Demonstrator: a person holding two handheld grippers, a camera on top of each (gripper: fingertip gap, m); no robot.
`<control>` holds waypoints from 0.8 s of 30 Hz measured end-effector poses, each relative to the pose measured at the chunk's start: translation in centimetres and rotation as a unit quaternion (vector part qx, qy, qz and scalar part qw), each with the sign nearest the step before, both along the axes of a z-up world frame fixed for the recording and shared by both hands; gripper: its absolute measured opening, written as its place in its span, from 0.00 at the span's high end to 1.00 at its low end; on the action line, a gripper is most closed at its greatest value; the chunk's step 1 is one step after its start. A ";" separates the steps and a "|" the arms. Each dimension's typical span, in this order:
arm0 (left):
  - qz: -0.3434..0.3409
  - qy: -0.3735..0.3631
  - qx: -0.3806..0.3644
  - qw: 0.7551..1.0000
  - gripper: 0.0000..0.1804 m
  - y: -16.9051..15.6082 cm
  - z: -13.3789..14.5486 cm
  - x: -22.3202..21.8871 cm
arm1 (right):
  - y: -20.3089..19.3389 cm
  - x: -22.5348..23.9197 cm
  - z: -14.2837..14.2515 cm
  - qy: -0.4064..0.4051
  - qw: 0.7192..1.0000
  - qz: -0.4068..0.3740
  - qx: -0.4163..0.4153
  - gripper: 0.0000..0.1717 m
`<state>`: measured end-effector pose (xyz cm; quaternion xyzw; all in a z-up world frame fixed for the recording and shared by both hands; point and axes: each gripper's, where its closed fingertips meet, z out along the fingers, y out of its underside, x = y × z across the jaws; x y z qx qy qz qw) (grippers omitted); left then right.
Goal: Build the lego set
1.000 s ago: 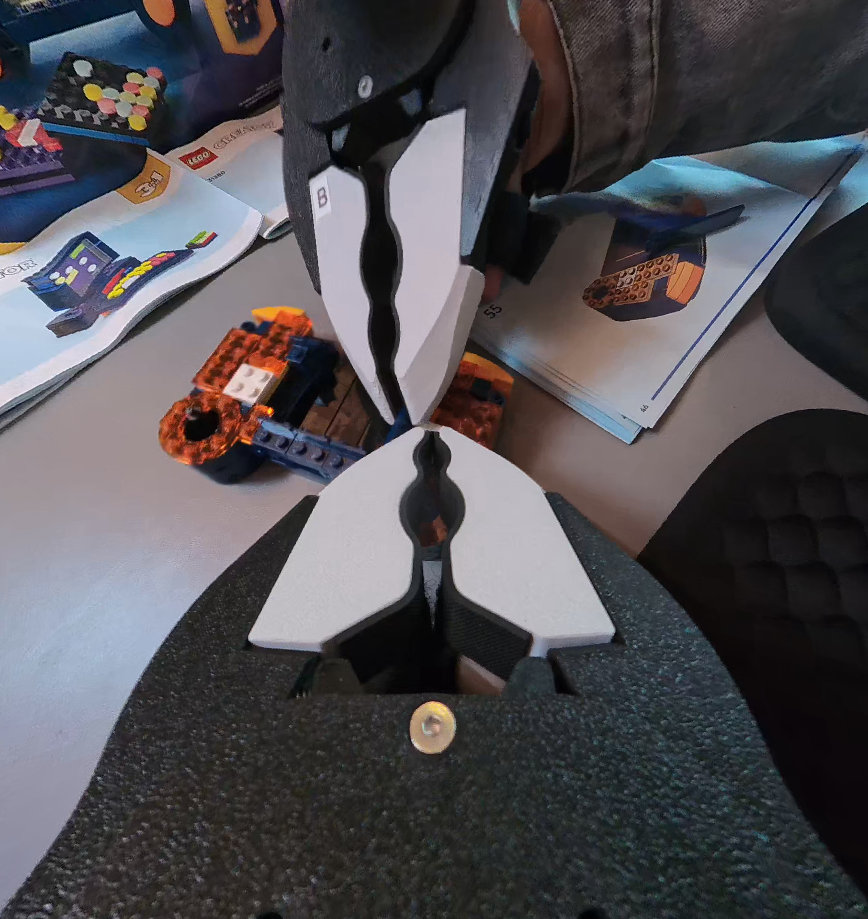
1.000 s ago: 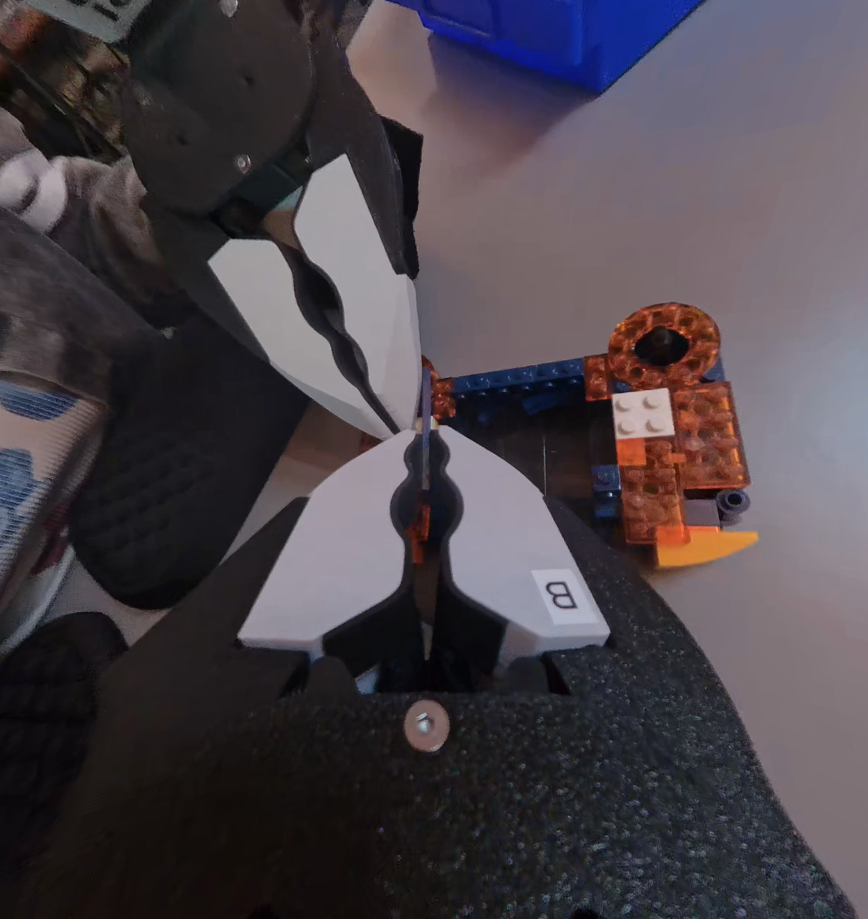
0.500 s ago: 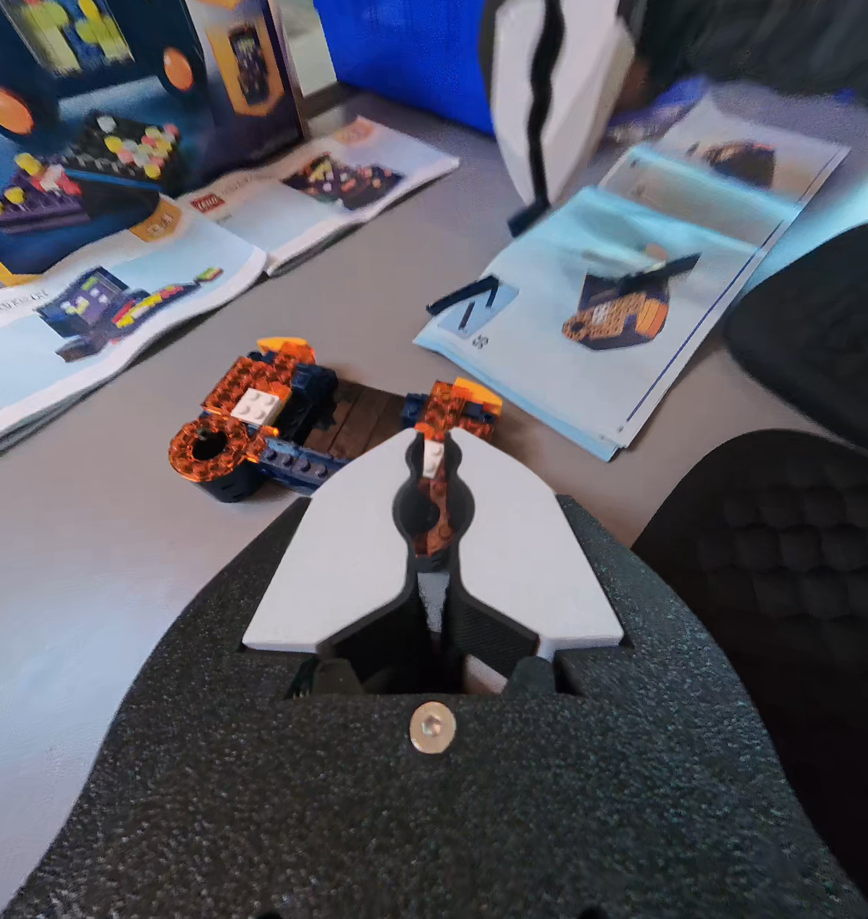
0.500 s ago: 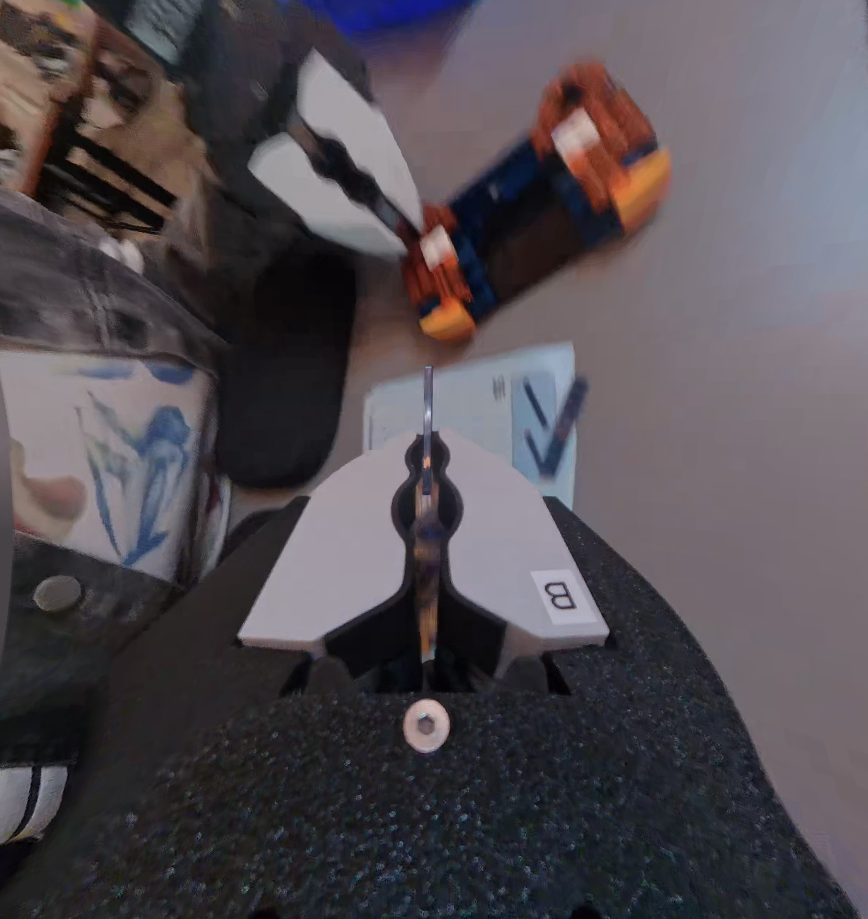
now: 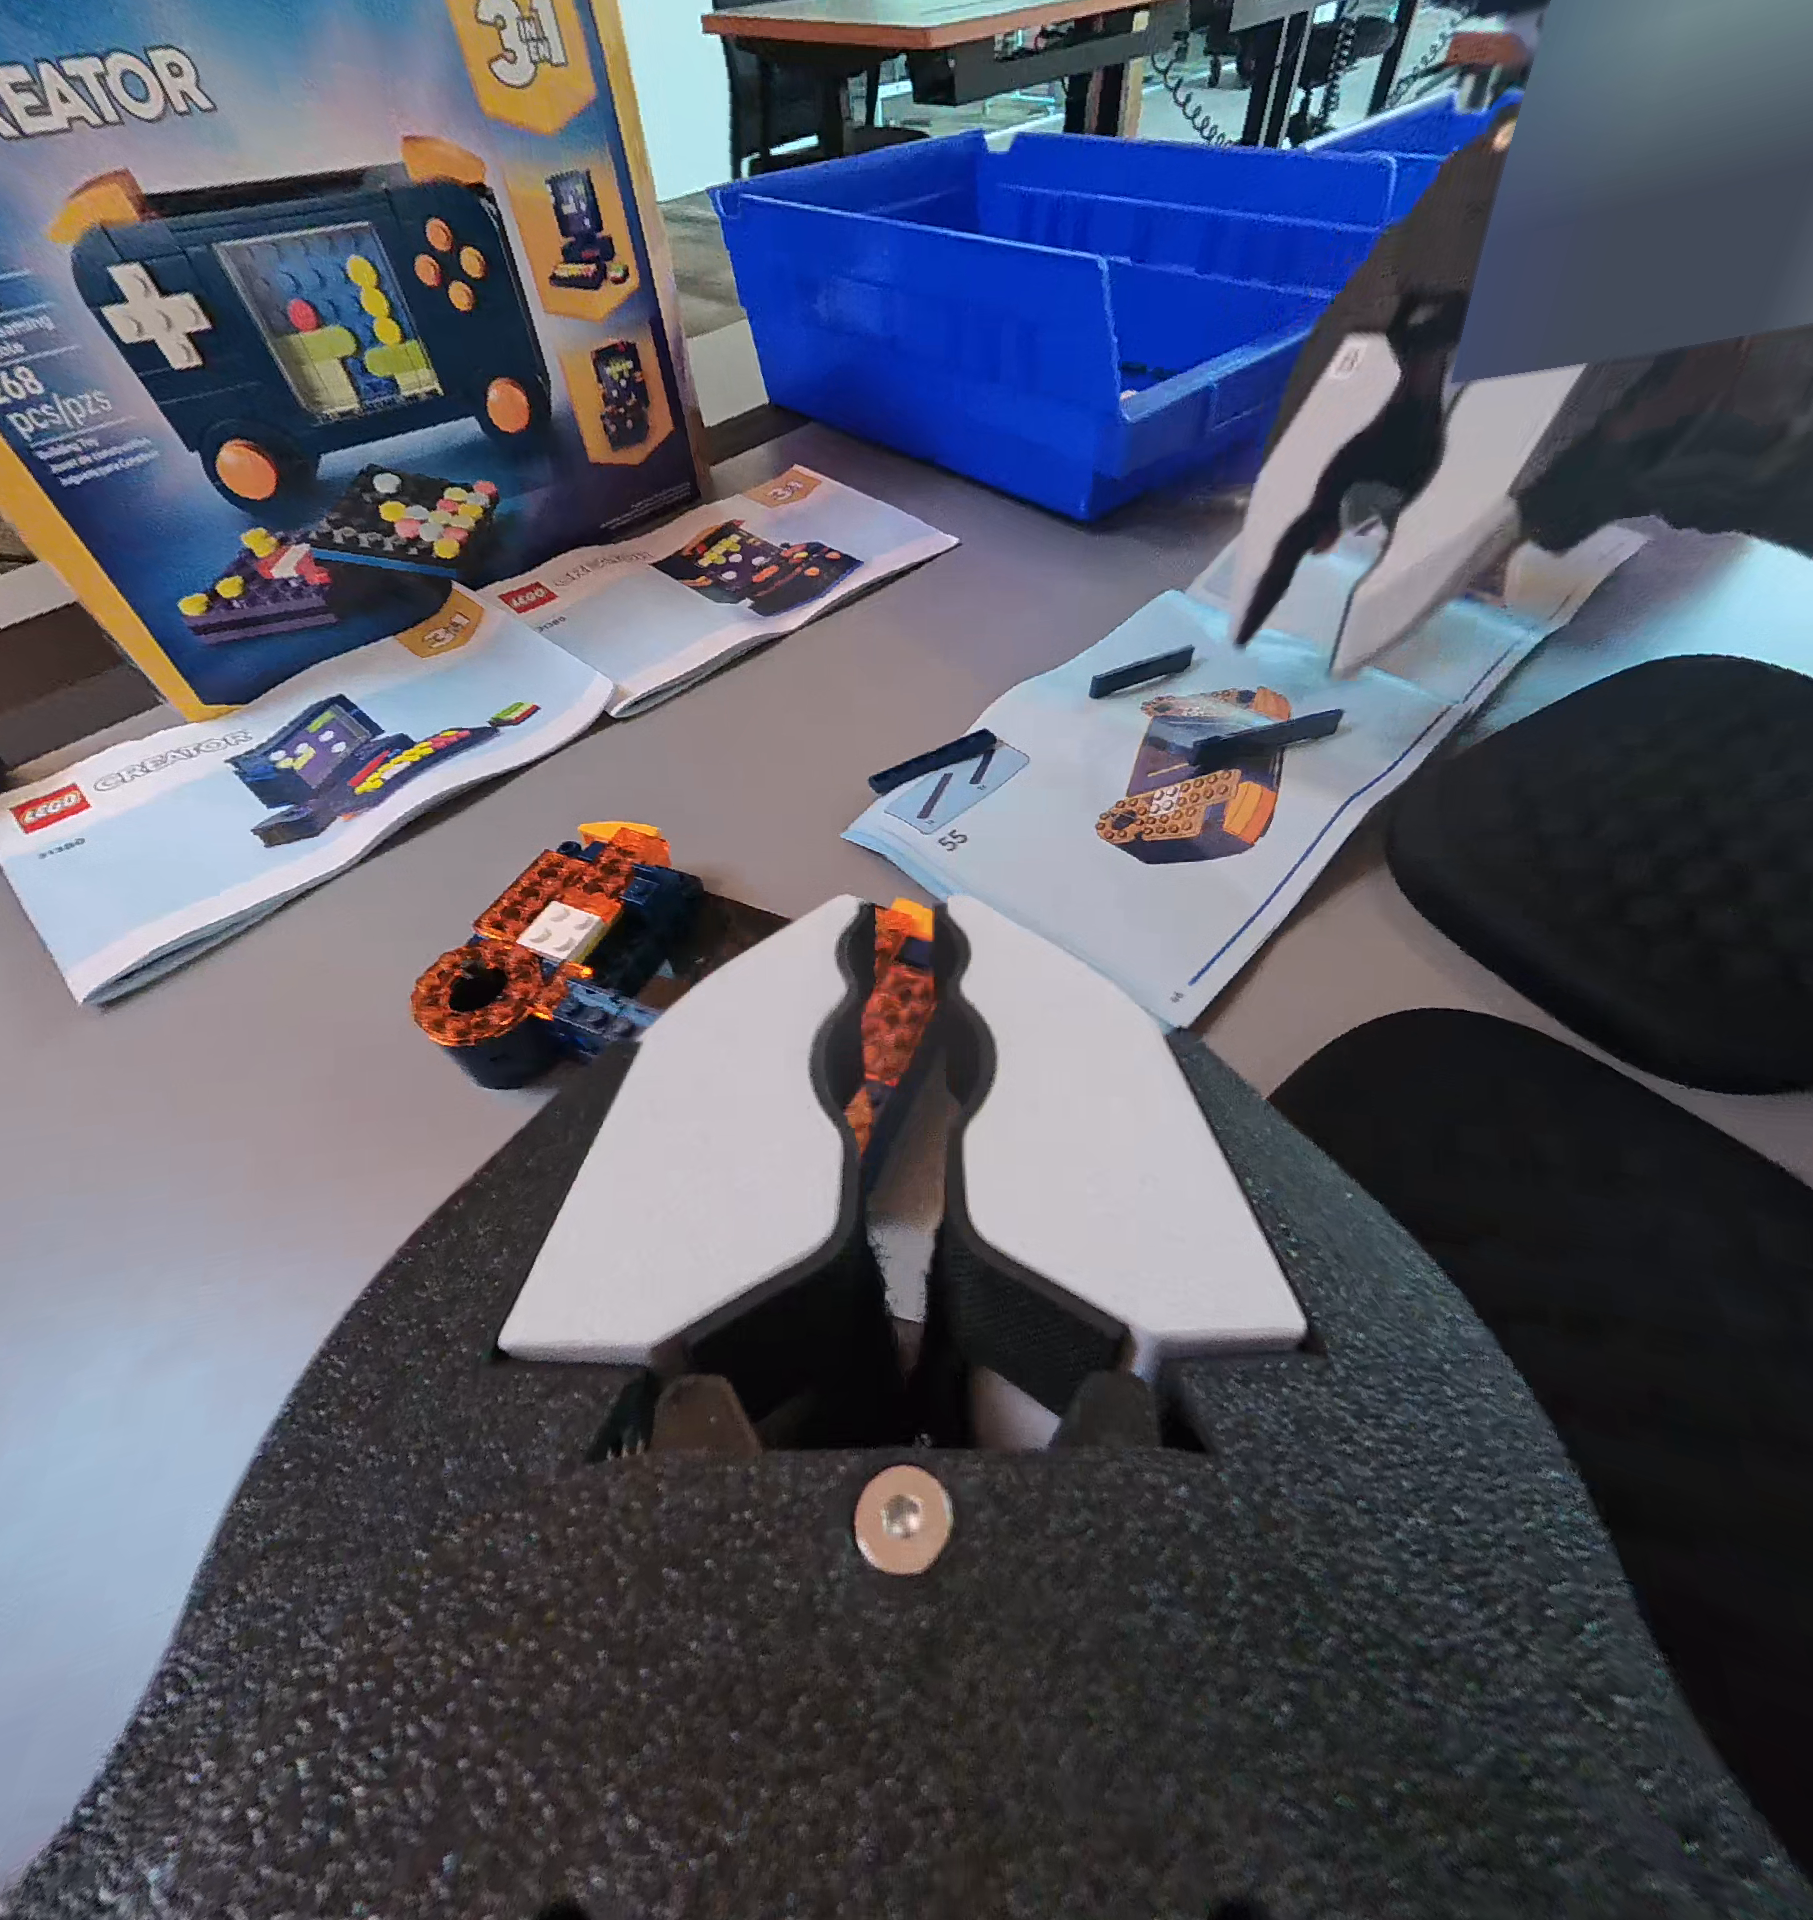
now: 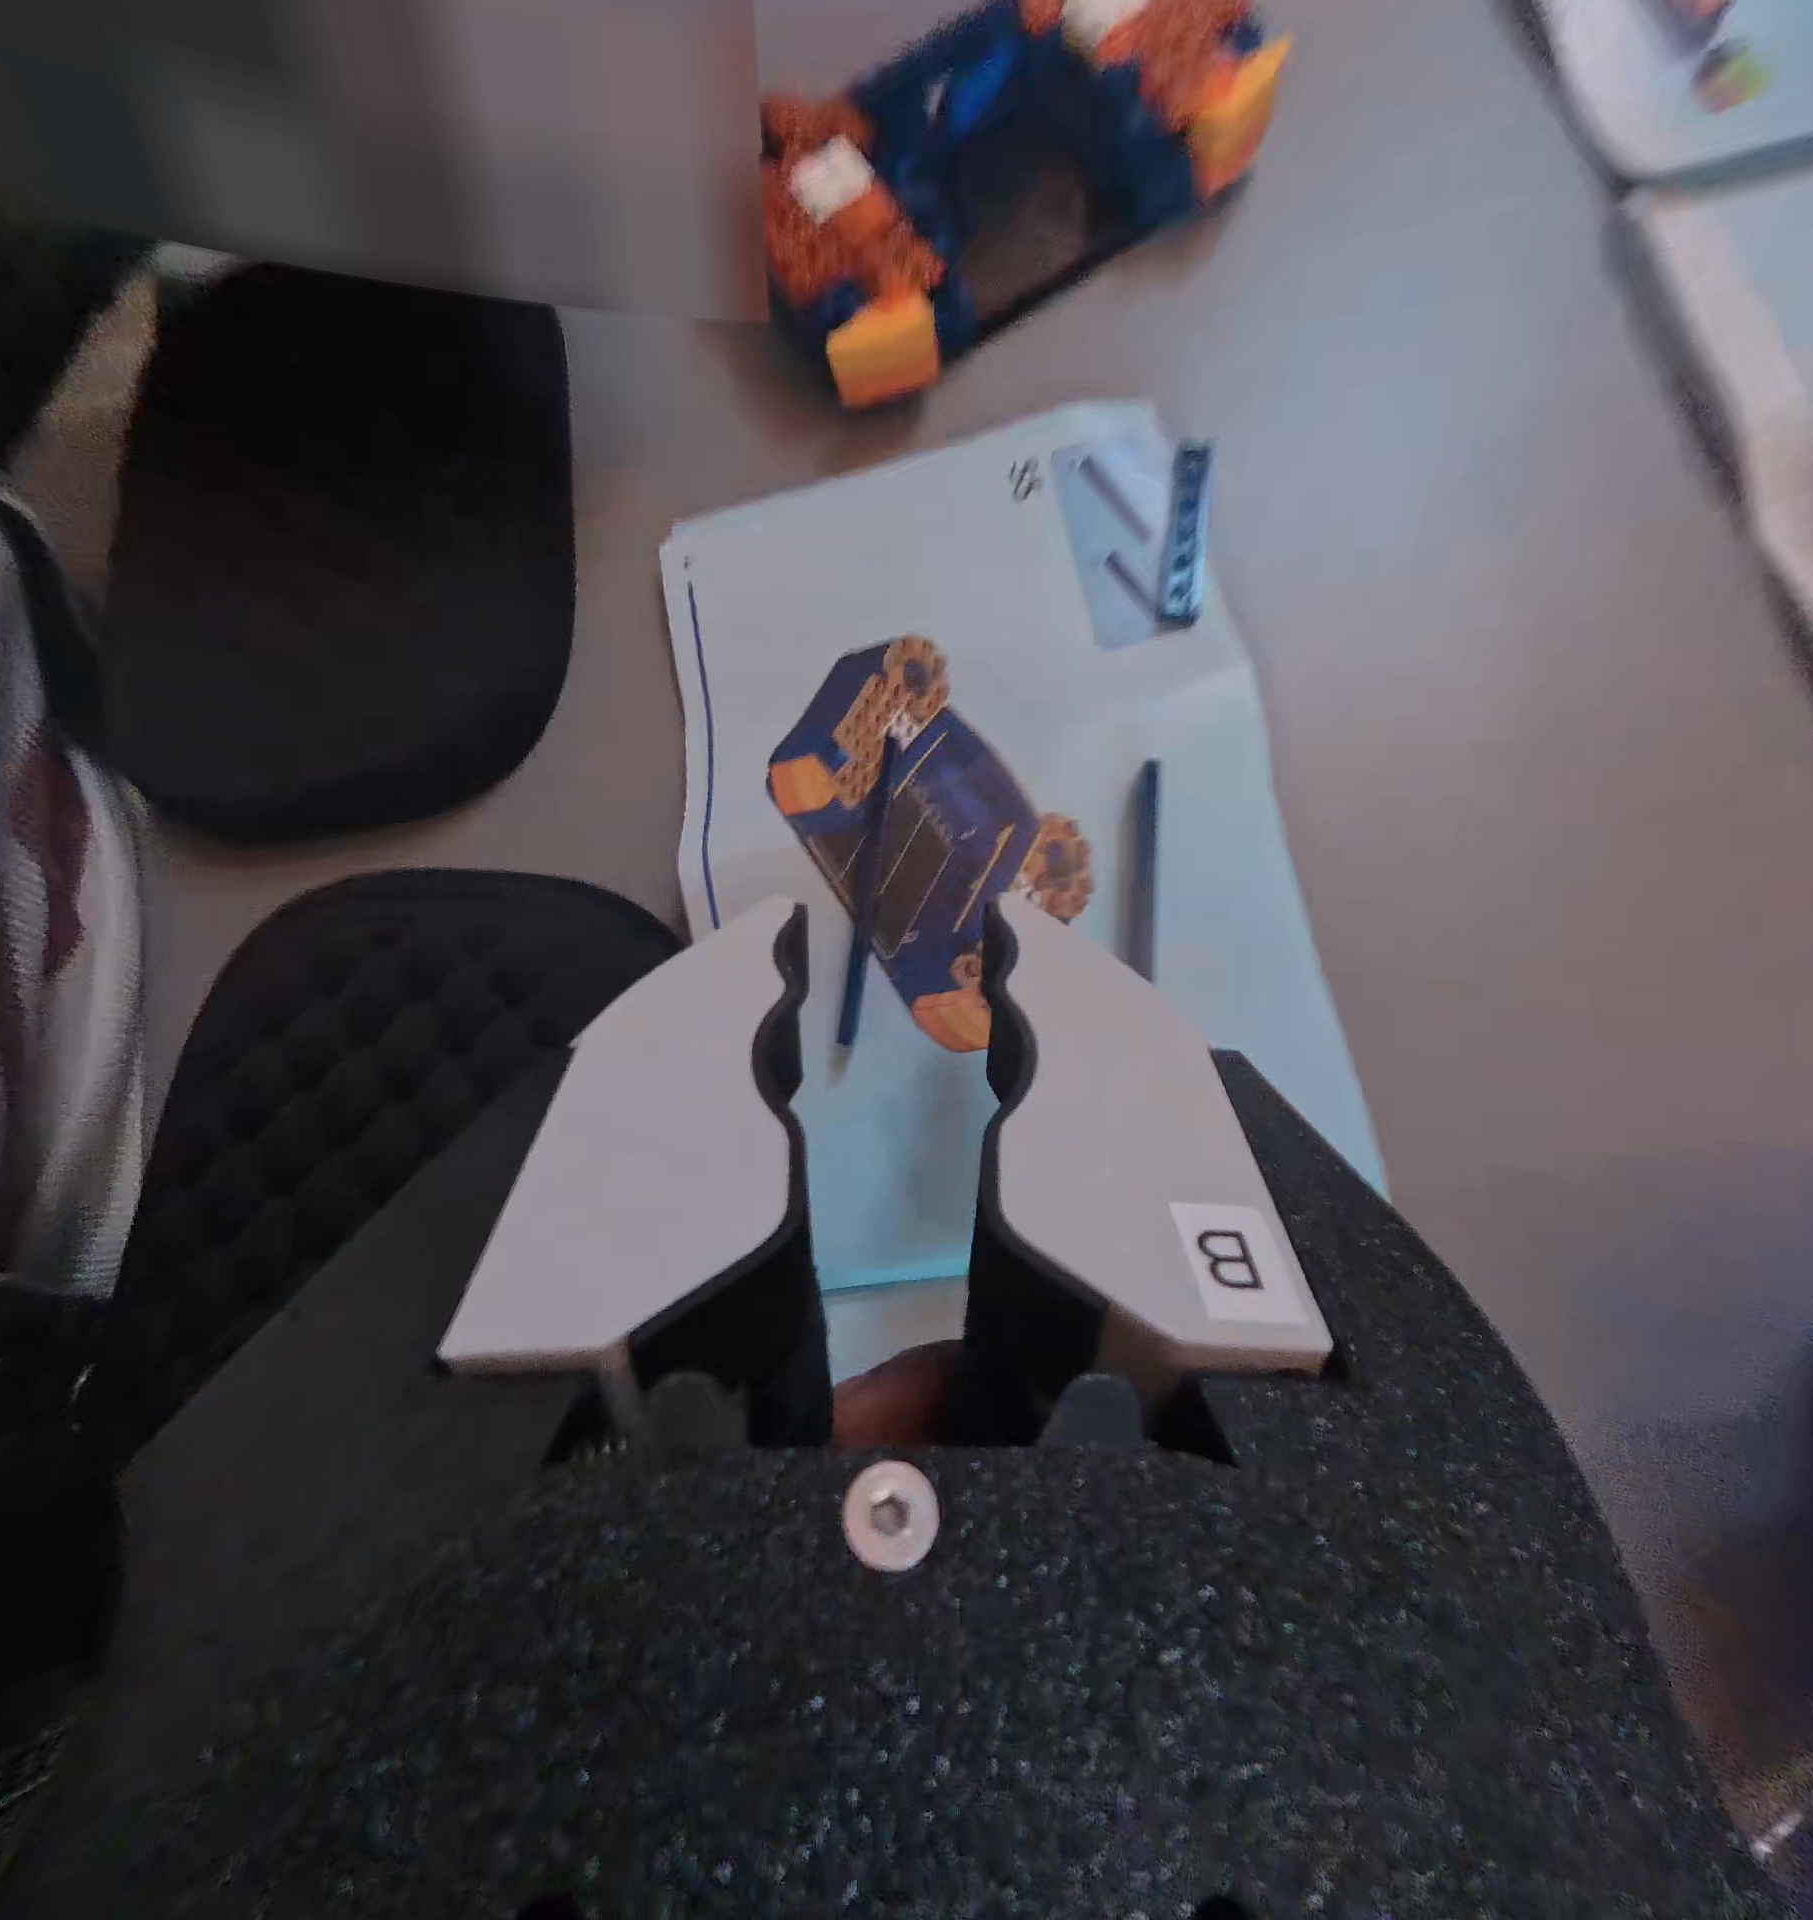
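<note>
Grey tabletop (image 5: 154, 1195) w/ booklets, blue bin (image 5: 1037, 312) behind. We see left gripper (image 5: 904, 925) narrow over orange-blue brick model (image 5: 559, 956); right gripper (image 6: 894, 925) wide, bare, above open manual (image 6: 1245, 935) w/ dark strips.

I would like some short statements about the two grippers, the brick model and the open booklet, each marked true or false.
1. The right gripper stands open above the open booklet. True.
2. The brick model is orange and dark blue. True.
3. The right gripper holds a dark thin strip. False: a strip lies on the page under its parted fingers, not gripped.
4. The blue bin stands on the open booklet. False: it stands on the table behind it.
5. The left gripper is spread wide. False: its fingers stand close together, orange bricks visible between them.
</note>
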<state>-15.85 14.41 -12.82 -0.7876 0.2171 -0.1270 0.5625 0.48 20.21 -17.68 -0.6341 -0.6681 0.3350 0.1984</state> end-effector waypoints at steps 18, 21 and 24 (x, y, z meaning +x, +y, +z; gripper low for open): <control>-0.023 0.174 0.126 0.976 0.56 3.0 2.1 8.6 | -3.7 -9.0 6.6 0.226 0.863 -0.123 -0.434 0.99; -0.026 0.218 0.104 0.970 0.56 3.1 0.9 8.2 | -4.3 -9.5 6.4 0.220 0.864 -0.118 -0.438 0.99; -0.011 0.242 0.107 0.964 0.62 3.1 0.7 7.5 | -4.6 -9.7 6.0 0.214 0.866 -0.117 -0.437 0.98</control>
